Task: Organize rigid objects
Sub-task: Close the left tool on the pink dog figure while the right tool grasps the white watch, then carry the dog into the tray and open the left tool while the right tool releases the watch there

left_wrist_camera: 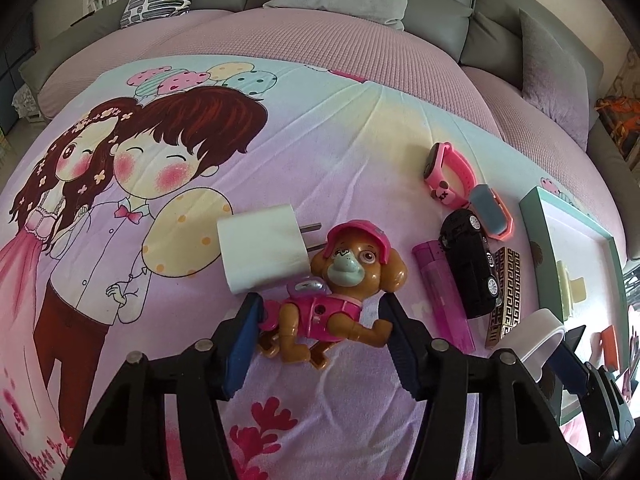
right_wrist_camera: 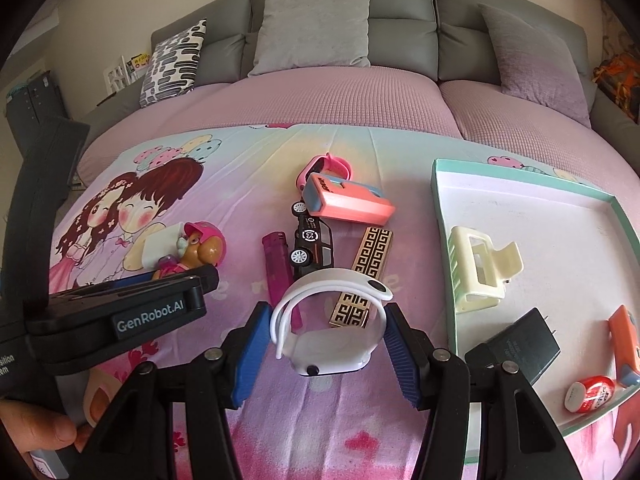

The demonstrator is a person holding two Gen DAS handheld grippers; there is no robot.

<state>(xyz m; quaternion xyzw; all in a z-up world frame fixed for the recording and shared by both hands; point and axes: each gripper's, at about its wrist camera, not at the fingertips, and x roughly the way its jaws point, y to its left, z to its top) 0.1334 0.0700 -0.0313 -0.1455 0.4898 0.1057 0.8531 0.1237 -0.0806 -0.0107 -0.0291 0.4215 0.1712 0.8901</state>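
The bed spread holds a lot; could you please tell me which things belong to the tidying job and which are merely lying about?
Job in hand:
- dog toy between the left gripper's fingers
- white watch in the right gripper
- tray
- toy car
- white charger

Lying about:
- grey cushion
- patterned pillow

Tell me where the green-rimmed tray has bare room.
The green-rimmed tray is bare along its far half, beyond the cream plastic hair claw. Its near end is crowded: black charger, orange case, red tape roll.
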